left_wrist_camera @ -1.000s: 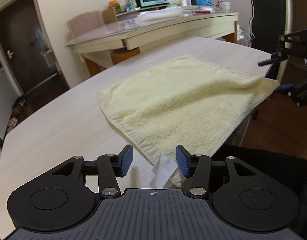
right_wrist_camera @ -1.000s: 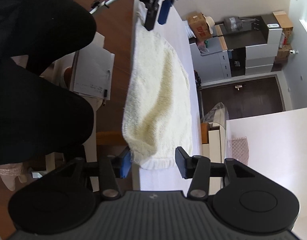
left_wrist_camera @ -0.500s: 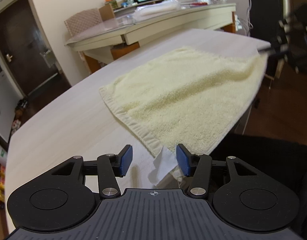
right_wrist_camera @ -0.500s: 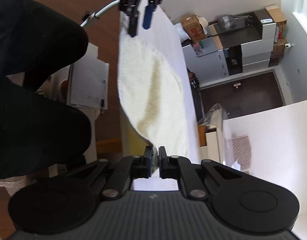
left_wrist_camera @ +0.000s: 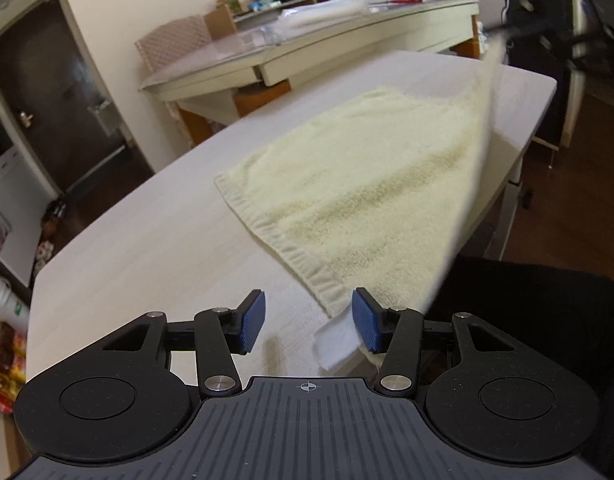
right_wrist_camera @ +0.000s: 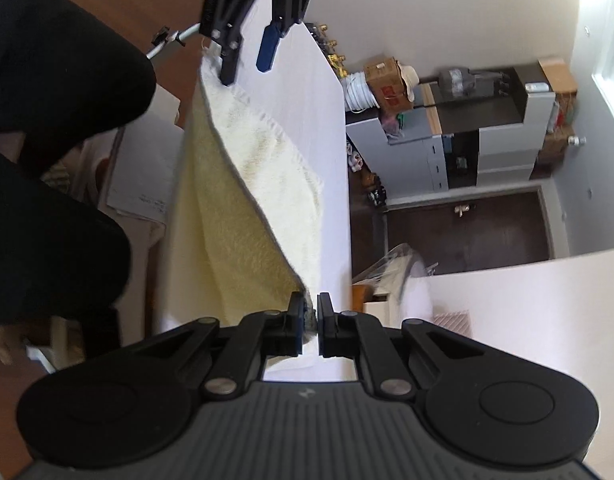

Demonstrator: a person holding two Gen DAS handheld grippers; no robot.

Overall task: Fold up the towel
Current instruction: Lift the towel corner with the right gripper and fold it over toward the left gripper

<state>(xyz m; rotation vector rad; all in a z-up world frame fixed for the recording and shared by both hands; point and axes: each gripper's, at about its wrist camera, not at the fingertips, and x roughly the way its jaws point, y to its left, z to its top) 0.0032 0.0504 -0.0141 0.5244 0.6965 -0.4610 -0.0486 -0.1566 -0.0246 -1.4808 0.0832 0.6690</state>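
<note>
Towel: the pale yellow towel [left_wrist_camera: 359,188] is lying on the white worktop [left_wrist_camera: 155,248], its right corner raised.
Left gripper [left_wrist_camera: 309,322]: jaws are standing spread around the near towel corner.
Right gripper [right_wrist_camera: 310,316]: jaws are pinching the lifted corner.

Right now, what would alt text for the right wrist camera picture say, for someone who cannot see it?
The right gripper is pinching one corner of a pale yellow towel and lifting it off a white table. At the towel's far corner, the left gripper waits with fingers apart.
</note>
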